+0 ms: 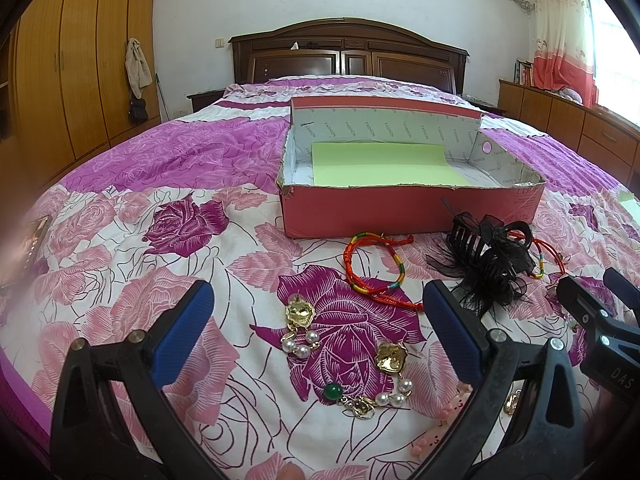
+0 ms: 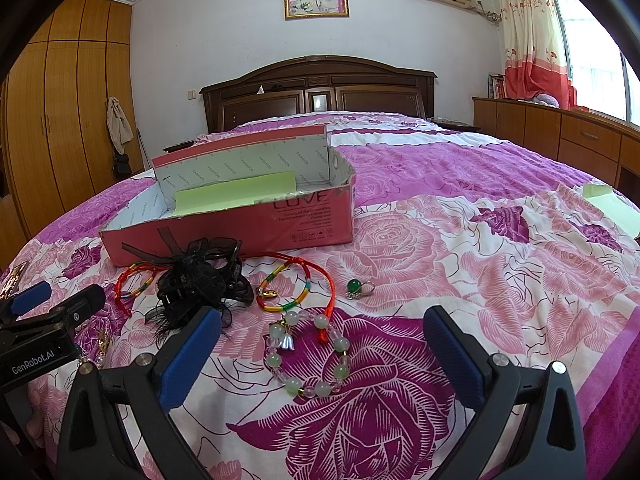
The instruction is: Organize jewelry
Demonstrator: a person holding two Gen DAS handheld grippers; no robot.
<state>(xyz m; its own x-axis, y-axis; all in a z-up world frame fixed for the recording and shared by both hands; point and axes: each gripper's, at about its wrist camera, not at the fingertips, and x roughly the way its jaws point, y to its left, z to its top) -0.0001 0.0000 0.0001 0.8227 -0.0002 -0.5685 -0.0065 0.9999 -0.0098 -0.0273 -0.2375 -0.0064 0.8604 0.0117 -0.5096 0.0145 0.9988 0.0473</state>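
Left wrist view cut off several items: a pink charm (image 1: 454, 402) lay half behind the left gripper's (image 1: 316, 334) right finger, and a gold piece (image 1: 513, 401) showed only through a gap in the frame. What lay at the far left edge was blurred and could not be identified. The left gripper stood wide apart, empty, over two gold-and-pearl earrings (image 1: 298, 330) and a green bead (image 1: 333, 392). A red cord bracelet (image 1: 374, 266) and a black hair claw (image 1: 490, 258) lay just before the red box (image 1: 400, 210), which held only green paper (image 1: 384, 164).

The right gripper (image 2: 320, 354) was likewise apart and empty, above a jade bead bracelet (image 2: 310, 354). A second cord bracelet (image 2: 296, 284) and a green ring (image 2: 358, 288) lay beyond it. The claw partly hid a third cord (image 2: 134, 278).

All rested on a rose-print bedspread (image 2: 480, 280). Behind stood a dark headboard (image 2: 320, 84), wooden wardrobes (image 2: 64, 128) and a curtained window (image 2: 532, 32).
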